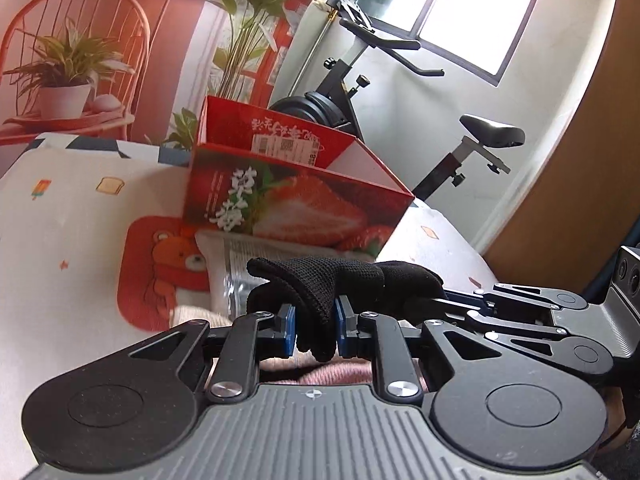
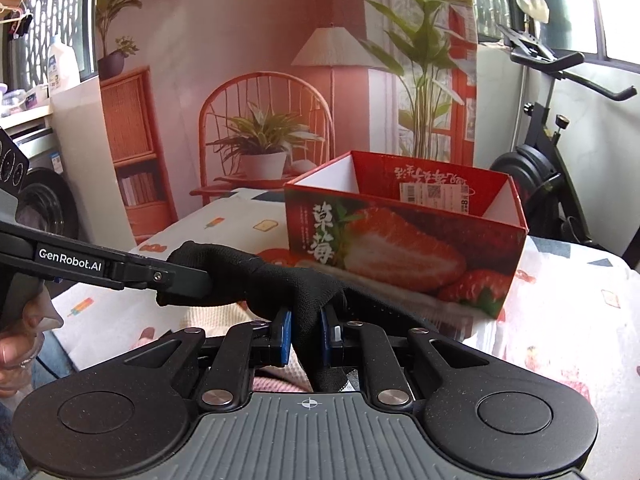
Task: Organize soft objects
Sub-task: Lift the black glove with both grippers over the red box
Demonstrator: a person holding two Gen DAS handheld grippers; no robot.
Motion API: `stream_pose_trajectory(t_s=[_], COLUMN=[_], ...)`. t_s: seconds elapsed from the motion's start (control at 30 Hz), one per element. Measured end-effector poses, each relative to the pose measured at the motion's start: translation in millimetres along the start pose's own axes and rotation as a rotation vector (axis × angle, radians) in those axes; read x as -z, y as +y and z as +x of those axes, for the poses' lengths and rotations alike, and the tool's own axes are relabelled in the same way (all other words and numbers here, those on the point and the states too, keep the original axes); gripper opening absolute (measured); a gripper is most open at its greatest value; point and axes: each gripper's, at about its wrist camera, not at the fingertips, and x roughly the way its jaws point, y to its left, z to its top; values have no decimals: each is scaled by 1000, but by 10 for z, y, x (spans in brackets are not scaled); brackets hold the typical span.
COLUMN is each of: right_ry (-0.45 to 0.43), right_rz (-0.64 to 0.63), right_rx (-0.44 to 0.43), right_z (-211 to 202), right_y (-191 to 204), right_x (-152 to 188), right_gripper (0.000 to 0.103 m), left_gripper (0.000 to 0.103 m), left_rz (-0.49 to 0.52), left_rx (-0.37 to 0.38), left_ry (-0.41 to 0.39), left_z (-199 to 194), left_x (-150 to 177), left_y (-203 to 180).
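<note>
A black knitted cloth [image 1: 320,284] hangs between both grippers above the bed. My left gripper [image 1: 315,330] is shut on one end of it, blue pads pressing the fabric. My right gripper [image 2: 306,336] is shut on the other end of the black knitted cloth [image 2: 296,284]. In the right wrist view the left gripper [image 2: 180,280] reaches in from the left, holding the cloth. In the left wrist view the right gripper [image 1: 424,300] comes in from the right. A red strawberry-printed box [image 1: 296,200] stands open-topped just beyond the cloth, also seen as the box [image 2: 404,240].
The bed sheet [image 1: 60,240] has small prints and an orange bear patch [image 1: 160,268]. A clear plastic package [image 1: 236,272] and pink-white knitwear [image 1: 332,376] lie under the grippers. An exercise bike [image 1: 400,100] stands behind the box. A hand [image 2: 16,344] shows at left.
</note>
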Motion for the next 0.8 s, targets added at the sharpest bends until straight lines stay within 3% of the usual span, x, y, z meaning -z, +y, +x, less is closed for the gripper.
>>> stream_pose_trajectory(t_s=[0.47, 0.7, 0.8], right_ry=[-79, -99, -86], right_rz=[-61, -129, -121], right_rx=[56, 92, 101], right_z=[447, 890, 1137], right_y=[-453, -717, -852], right_x=[-784, -1158, -1251], right_gripper=[13, 13, 13], left_gripper=[20, 20, 20], left_rz=[43, 19, -34], left_rx=[-16, -42, -42], left_ry=[-83, -110, -93], left_z=[386, 808, 1018], left_x=[-775, -1092, -1175], left_y=[-68, -17, 84])
